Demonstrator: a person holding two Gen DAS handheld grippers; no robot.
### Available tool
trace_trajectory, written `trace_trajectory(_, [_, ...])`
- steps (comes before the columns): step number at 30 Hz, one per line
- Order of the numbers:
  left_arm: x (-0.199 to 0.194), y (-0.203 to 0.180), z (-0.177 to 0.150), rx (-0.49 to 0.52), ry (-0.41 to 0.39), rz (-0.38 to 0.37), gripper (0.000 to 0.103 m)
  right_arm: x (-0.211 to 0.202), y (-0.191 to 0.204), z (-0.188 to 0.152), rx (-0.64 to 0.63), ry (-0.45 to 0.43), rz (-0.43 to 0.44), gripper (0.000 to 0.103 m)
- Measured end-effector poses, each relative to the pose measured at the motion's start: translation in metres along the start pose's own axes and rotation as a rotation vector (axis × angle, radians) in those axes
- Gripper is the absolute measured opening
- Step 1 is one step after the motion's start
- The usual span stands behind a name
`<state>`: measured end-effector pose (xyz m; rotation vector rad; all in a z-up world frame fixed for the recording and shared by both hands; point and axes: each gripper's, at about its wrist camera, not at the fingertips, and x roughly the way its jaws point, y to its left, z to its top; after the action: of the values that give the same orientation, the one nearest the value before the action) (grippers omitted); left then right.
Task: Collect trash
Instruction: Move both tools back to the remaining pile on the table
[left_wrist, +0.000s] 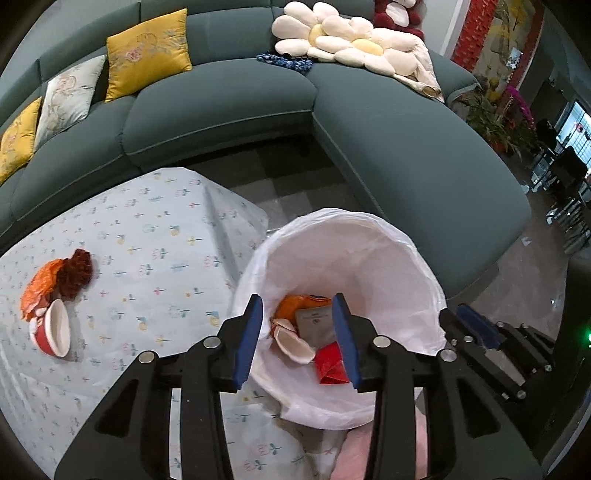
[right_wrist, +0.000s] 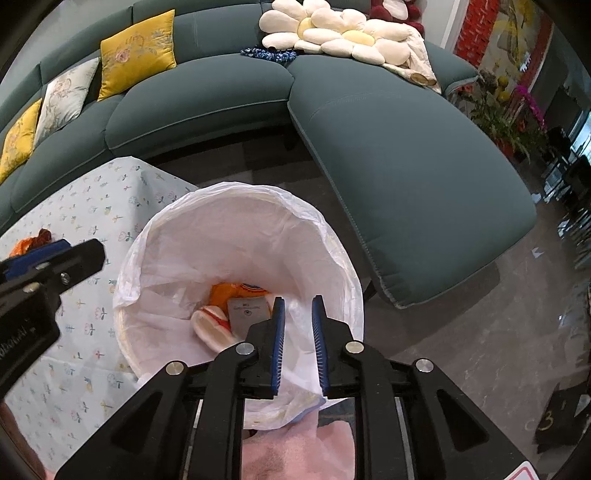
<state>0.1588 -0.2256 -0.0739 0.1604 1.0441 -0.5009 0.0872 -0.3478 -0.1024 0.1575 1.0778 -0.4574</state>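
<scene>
White-lined trash bin (left_wrist: 388, 258), lower centre of frame, holds an orange wrapper (left_wrist: 291, 306), grey packet (left_wrist: 317, 325), red wrapper (left_wrist: 330, 363) and white cup (left_wrist: 293, 345). Left of frame: red-and-white paper cup (left_wrist: 53, 332) tipped on its side, touching crumpled orange wrappers (left_wrist: 40, 291).

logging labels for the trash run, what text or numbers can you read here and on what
"3": yellow numeral on the dark box on the floor, lower right in the right wrist view.
Grey packet in the lined trash bin: small print, too blurred to read.
Left claw body in the right wrist view: white lettering, illegible.

A table under a pale flower-print cloth (left_wrist: 147, 240) fills the frame's lower left; a red paper bowl (left_wrist: 53, 332) and orange wrapper (left_wrist: 38, 286) lie at its left.
</scene>
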Motion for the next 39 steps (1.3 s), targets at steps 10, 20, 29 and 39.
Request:
trace_trajectory(10, [-0.022, 0.044, -0.012, -0.057, -0.024, 0.058, 0.044, -0.023, 0.027, 0.0, -0.021, -0.038, 0.007, 0.039])
trace_trajectory(20, [-0.046, 0.12, -0.039, -0.152, -0.037, 0.169, 0.06, -0.042, 0.09, -0.004, -0.105, -0.058, 0.054, 0.047])
trace_trajectory(29, [-0.059, 0.202, -0.072, -0.288, -0.019, 0.27, 0.069, -0.051, 0.164, -0.014, -0.209, -0.053, 0.109, 0.048])
trace_trajectory(39, [-0.054, 0.275, -0.104, -0.401, 0.012, 0.35, 0.088, -0.049, 0.229, -0.022, -0.277, -0.022, 0.165, 0.049])
